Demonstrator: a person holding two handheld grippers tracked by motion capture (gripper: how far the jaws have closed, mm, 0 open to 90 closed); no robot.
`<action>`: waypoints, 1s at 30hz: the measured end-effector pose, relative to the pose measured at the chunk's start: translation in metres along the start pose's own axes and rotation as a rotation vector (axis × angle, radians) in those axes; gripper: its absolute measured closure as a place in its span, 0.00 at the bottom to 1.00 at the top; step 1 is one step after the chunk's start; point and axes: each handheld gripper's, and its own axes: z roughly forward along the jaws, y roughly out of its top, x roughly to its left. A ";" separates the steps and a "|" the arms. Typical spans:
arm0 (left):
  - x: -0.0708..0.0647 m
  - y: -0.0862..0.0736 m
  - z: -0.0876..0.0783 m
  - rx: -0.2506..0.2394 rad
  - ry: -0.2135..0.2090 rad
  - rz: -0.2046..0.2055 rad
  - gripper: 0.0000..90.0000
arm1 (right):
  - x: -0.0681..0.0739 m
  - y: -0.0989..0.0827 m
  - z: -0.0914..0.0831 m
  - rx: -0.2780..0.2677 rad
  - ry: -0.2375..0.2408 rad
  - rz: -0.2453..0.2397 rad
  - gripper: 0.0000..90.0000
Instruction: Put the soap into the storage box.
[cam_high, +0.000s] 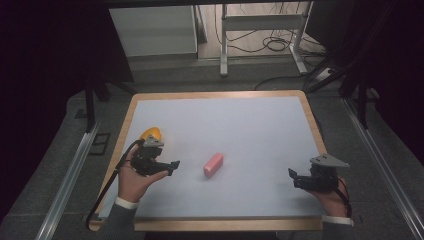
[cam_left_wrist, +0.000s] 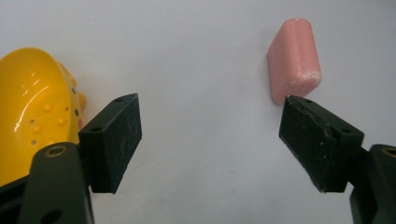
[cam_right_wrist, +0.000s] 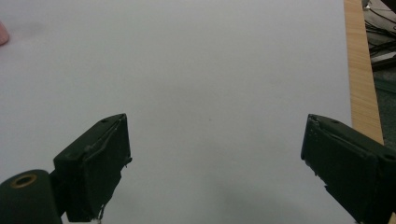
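Pink soap-like block lies just ahead of the left gripper, far from the right one.

The rounded pink block (cam_high: 213, 164) rests on the pale blue table mat (cam_high: 250, 125), beyond the left gripper (cam_high: 167, 167), its long axis running away from the spread, empty jaws. A glossy yellow perforated dish (cam_left_wrist: 28, 112) sits beside that gripper's other jaw. The right gripper (cam_high: 297, 178), jaws also apart and empty, is well apart.
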 end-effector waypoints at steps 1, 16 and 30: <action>0.000 0.000 0.000 0.000 0.000 0.000 0.25 | 0.000 0.000 0.000 0.000 -0.001 0.000 0.09; -0.024 0.020 0.016 0.026 -0.029 0.057 0.25 | 0.001 0.000 0.001 0.004 -0.004 -0.003 0.09; -0.032 0.034 0.026 0.056 -0.044 0.063 0.26 | 0.000 0.000 0.002 0.008 -0.011 0.002 0.09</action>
